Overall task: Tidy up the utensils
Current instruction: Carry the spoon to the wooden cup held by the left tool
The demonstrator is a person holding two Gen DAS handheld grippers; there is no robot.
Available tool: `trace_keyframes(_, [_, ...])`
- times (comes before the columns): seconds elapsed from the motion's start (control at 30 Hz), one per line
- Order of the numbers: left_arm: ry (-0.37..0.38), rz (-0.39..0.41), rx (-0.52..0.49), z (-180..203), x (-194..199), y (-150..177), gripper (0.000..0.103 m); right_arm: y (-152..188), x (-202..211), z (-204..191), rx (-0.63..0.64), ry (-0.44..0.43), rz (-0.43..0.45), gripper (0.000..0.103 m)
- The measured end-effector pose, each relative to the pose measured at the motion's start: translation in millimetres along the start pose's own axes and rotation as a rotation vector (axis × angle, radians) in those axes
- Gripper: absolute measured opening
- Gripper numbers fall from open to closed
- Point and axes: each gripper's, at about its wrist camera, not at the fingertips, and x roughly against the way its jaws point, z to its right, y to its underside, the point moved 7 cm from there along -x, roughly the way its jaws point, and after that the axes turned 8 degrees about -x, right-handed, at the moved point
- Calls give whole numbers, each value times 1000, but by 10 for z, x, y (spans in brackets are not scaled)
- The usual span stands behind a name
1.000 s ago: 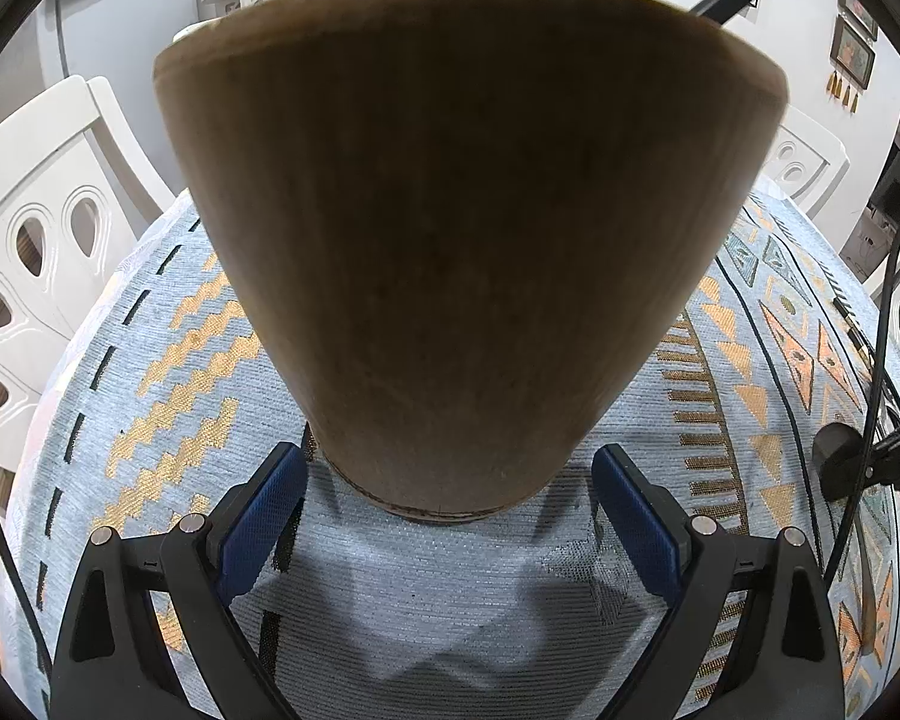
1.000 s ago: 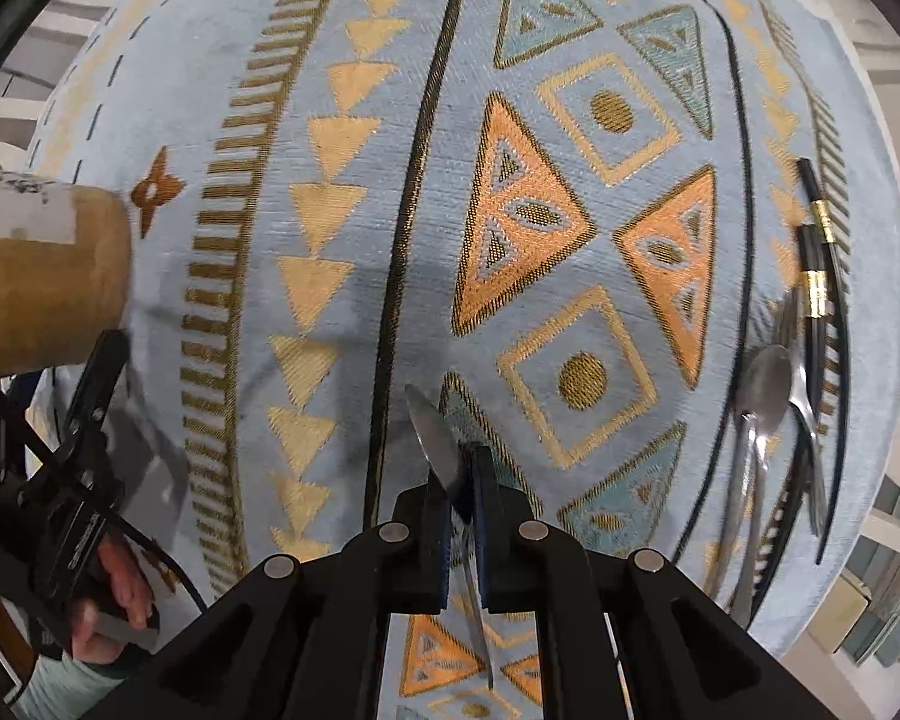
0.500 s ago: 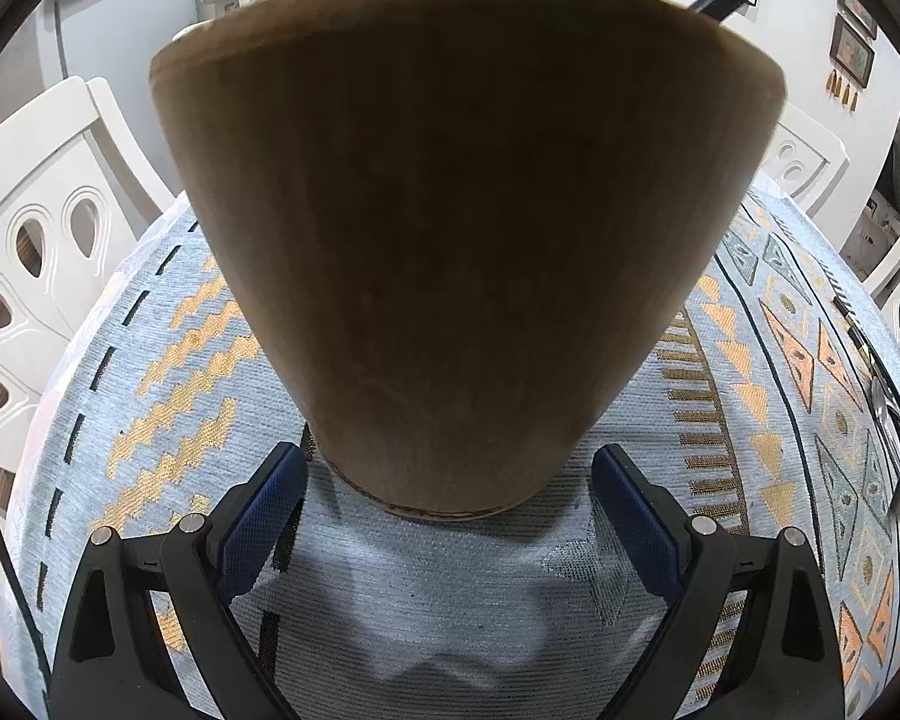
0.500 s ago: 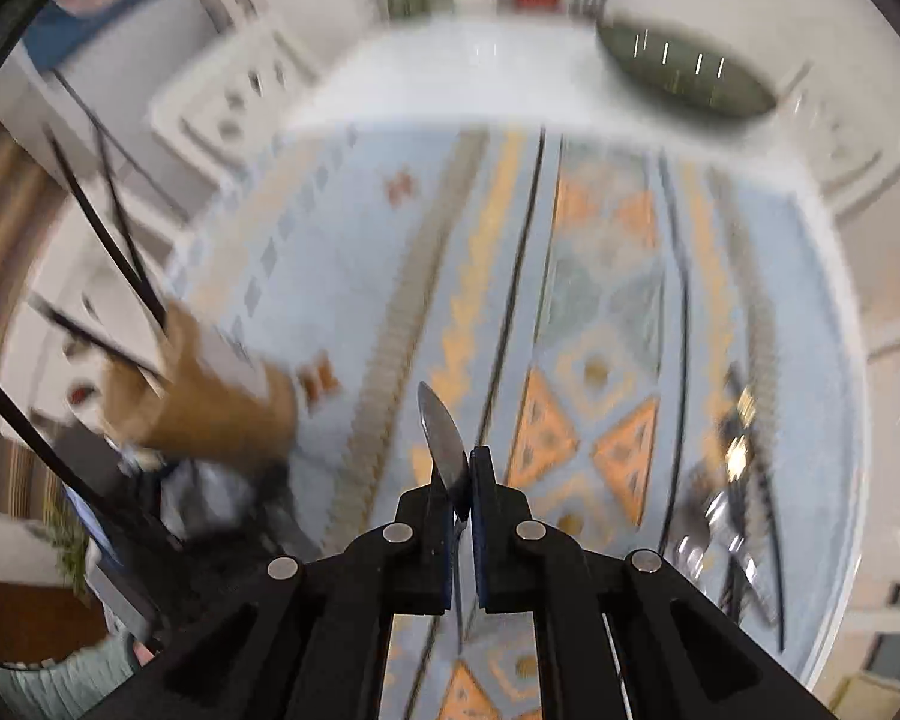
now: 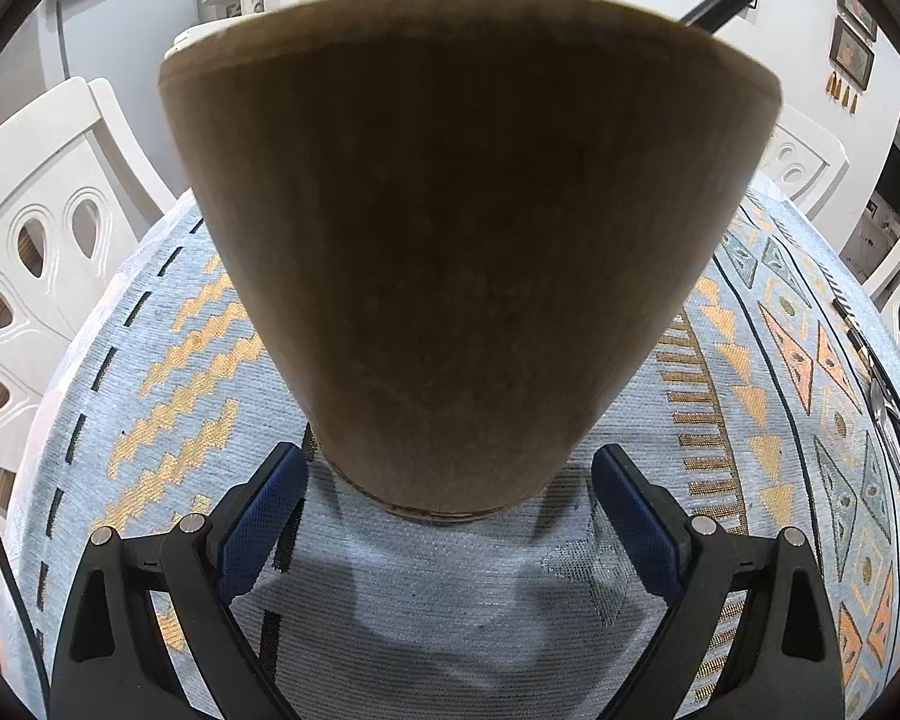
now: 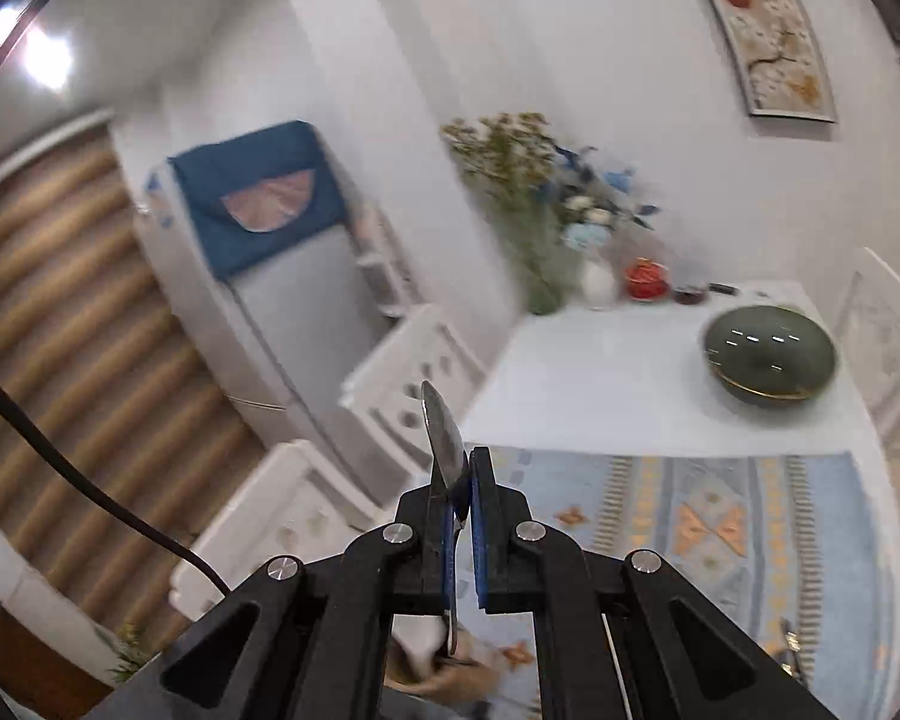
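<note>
Spoon (image 6: 444, 444) handle hidden in pinching right gripper (image 6: 462, 516); left gripper (image 5: 450, 504) spread around holder (image 5: 468, 240).

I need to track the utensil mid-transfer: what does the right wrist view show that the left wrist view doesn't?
Only the right wrist view: the right gripper shut on a metal utensil raised in the air, with a dark green bowl and a vase of flowers on the white table beyond.
Only the left wrist view: the left gripper open around the base of the wooden holder, and cutlery lying at the cloth's right edge.
Both: the patterned blue tablecloth and white chairs.
</note>
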Motion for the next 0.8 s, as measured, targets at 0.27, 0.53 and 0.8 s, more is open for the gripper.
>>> trace_keyframes(0.27, [1,1,0,4,12,-2,96,530,-660,-346,63,-17,-123,4])
trace_keyframes(0.53, [0,1,2,4,13,-1,96,1029,-1093,-107,60,44,-213,5])
trace_keyframes(0.8, [-1,0,-2,18,25,-13,96,1134,-1164,144,-80,-32,-336,29])
